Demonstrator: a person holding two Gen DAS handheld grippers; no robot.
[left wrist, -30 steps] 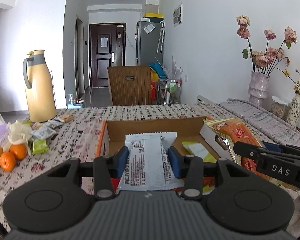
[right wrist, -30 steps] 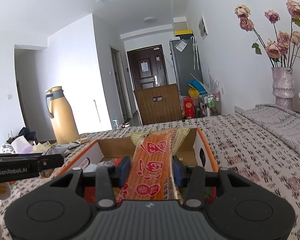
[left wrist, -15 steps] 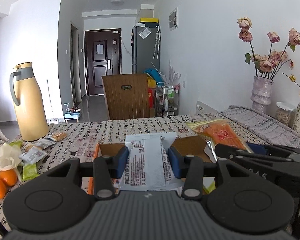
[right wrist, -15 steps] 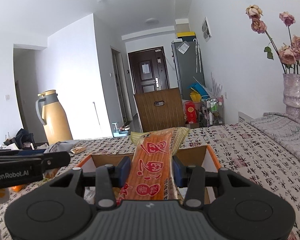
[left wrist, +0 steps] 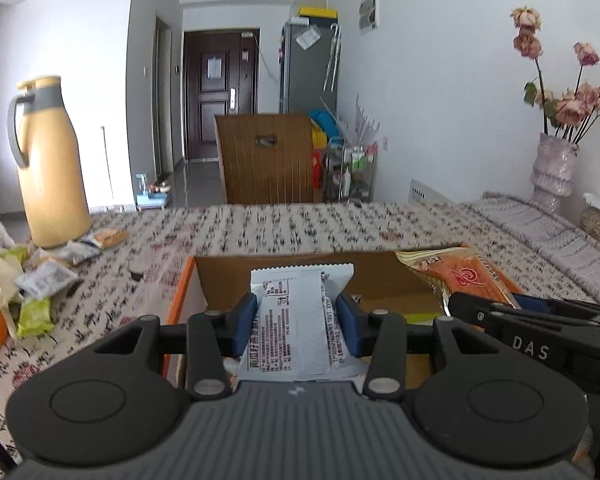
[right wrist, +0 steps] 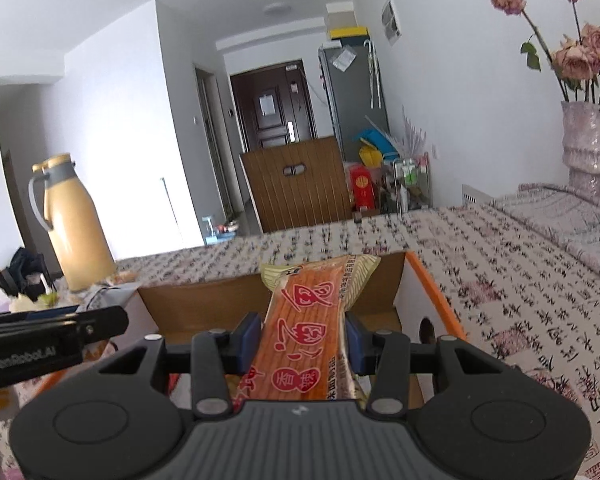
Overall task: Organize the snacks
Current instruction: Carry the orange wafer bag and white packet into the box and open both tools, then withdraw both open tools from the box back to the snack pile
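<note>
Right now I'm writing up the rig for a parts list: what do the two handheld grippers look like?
Both match. The left gripper and right gripper each have a ribbed grey body, two black linkage arms with round discs and silver pins, and blue finger pads. Seen side-on, the right gripper carries white "DAS" lettering and the left gripper reads "GenRobot.AI". No cables or sleeves show.

Left gripper (left wrist: pixel 296 330) over the box (left wrist: pixel 220 276)
It pinched a white packet (left wrist: pixel 300 320); the right gripper (left wrist: pixel 540 344) held an orange packet (left wrist: pixel 464 276) alongside, thermos (left wrist: pixel 48 164) far left on the desk (left wrist: pixel 300 228).
</note>
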